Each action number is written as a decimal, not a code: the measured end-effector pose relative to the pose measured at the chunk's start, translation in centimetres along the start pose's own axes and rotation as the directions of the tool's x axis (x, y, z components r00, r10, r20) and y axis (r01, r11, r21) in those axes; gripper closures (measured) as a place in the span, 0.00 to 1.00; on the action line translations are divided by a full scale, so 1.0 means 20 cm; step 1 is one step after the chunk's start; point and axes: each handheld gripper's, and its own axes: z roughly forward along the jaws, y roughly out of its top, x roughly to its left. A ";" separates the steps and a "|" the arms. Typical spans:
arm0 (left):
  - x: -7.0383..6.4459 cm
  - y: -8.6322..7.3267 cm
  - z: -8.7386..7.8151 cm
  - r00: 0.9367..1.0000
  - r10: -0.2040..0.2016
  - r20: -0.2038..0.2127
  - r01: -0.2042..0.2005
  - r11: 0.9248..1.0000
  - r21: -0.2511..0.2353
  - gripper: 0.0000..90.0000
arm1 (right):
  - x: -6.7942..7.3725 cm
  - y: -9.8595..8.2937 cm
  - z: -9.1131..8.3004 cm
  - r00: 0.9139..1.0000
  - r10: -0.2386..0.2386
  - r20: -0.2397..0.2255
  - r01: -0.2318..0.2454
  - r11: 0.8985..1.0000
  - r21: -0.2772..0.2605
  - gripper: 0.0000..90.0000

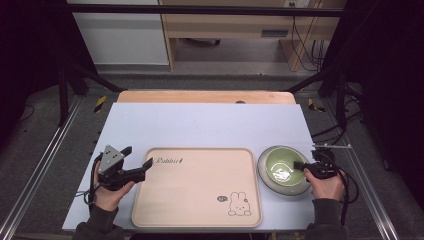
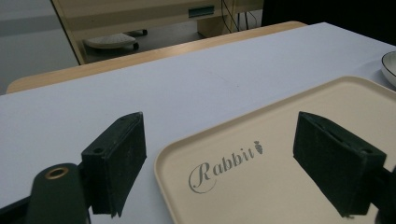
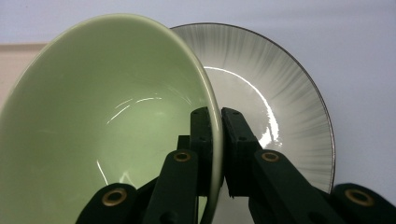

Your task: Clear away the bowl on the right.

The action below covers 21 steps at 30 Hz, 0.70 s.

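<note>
Right gripper (image 3: 216, 140): jaws pinched narrow on the rim of the green bowl (image 3: 107, 116), one jaw inside the wall, one outside. In the right gripper view the bowl is tilted toward the camera and its lower edge is cut off by the frame. Behind it lies the grey plate (image 3: 285, 102), ribbed, dark-rimmed, with its left part hidden by the bowl. Whether the bowl's base touches the plate cannot be told from this view.

High view: right gripper (image 1: 303, 166) sits at the bowl's (image 1: 280, 167) right rim, held by the right hand (image 1: 327, 184). The bowl sits over the plate (image 1: 265, 177), just right of the tray (image 1: 195, 187). A white glare inside the bowl is hard to make out.

Left gripper (image 2: 219, 158): jaws spread wide, nothing between the pads. In the left gripper view they straddle the tray's (image 2: 280, 140) near-left corner, above the printed "Rabbit" lettering (image 2: 224, 165); height over the tray is not clear. The plate's edge (image 2: 388, 67) is cut off at the right border.

High view: left gripper (image 1: 139, 162) in the left hand (image 1: 107, 192), at the tray's upper-left corner. A rabbit drawing (image 1: 239, 205) marks the tray's lower right. Everything rests on the pale table (image 1: 200, 125).
</note>
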 end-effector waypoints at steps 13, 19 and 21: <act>0.00 0.00 0.00 1.000 0.002 -0.001 -0.002 1.000 0.001 0.19 | 0.05 0.01 -0.04 0.999 -0.035 -0.027 0.035 0.999 -0.023 0.93; 0.00 0.00 0.00 1.000 0.003 -0.001 -0.003 1.000 0.001 0.19 | 0.09 0.02 -0.05 0.998 -0.047 -0.034 0.046 0.998 -0.030 0.93; 0.00 0.00 0.00 1.000 0.004 -0.001 -0.004 1.000 0.000 0.19 | 0.10 0.02 -0.06 0.998 -0.054 -0.039 0.053 0.998 -0.033 0.93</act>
